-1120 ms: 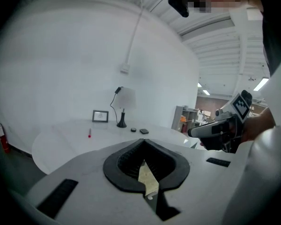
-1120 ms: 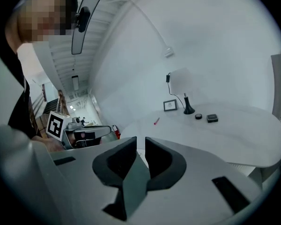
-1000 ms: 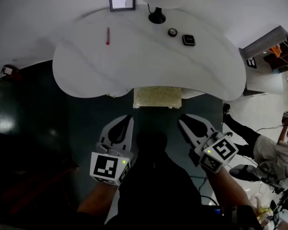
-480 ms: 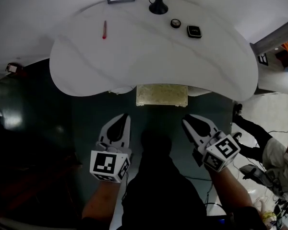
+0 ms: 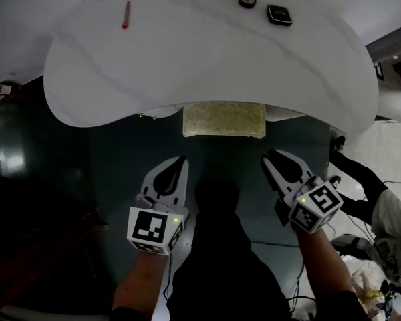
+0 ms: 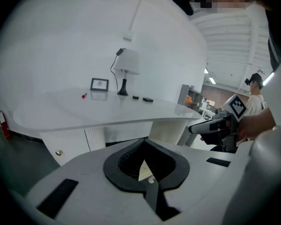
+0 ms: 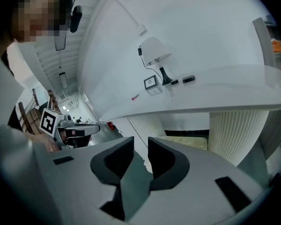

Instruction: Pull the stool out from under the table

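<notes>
Nearest to the person, the left gripper (image 5: pixel 179 160) has its two jaws pressed together, and nothing is between them. The right gripper (image 5: pixel 273 158) stands at the same level beside it. Its jaws have just been opening and now show a narrow gap, also with nothing inside.

Both grippers point forward over the dark floor (image 5: pixel 120 172) toward the pale beige rectangular stool with a rough textured seat (image 5: pixel 224 119). The stool lies straight ahead of them, apart from both, and is still pushed in, with its far part hidden under the edge of the white curved table top (image 5: pixel 207 59).

The long side of the seat runs left to right, so its front edge faces the grippers. The left gripper is about in line with the left corner and the right gripper with the right corner, and neither hand seems clearly nearer. In my judgement, the next move is to reach forward to this front edge, one gripper at each end.
</notes>
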A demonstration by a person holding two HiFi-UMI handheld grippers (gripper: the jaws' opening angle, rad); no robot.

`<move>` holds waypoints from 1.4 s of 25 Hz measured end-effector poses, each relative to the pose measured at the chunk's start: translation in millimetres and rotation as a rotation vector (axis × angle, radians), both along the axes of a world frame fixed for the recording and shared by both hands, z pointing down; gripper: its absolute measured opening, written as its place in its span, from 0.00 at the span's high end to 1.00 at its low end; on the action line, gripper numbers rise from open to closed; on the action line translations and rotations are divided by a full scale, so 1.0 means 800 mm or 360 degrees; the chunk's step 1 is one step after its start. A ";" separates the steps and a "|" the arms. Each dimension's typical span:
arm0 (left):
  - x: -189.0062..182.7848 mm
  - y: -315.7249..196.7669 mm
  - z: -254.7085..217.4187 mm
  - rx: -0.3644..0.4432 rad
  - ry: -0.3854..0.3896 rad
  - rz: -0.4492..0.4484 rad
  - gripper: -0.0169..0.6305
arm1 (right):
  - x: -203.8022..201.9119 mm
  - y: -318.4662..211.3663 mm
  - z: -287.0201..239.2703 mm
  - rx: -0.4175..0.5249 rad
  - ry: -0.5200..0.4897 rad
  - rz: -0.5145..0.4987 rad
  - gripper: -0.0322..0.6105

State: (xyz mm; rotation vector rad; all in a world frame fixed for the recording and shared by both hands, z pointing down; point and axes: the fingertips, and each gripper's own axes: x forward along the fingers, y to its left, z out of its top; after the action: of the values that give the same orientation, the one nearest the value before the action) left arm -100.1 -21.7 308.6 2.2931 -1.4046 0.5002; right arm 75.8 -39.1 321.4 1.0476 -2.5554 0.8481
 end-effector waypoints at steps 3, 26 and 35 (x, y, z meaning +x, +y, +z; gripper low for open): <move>-0.002 -0.006 0.042 -0.0046 0.0024 -0.0019 0.96 | -0.002 -0.006 0.039 -0.0031 0.0025 -0.0003 0.85; -0.006 -0.084 0.292 -0.0362 0.0010 0.0022 0.71 | 0.020 -0.085 0.288 -0.0251 0.0311 -0.0077 0.77; -0.025 -0.098 0.365 -0.0542 -0.0012 0.0033 0.57 | 0.048 -0.096 0.348 -0.0319 0.0427 -0.0019 0.69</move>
State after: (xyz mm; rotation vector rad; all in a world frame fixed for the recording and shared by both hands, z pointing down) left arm -120.1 -99.9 600.4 2.0344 -1.1944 0.6970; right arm 114.3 -115.8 599.9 1.0083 -2.2033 0.8745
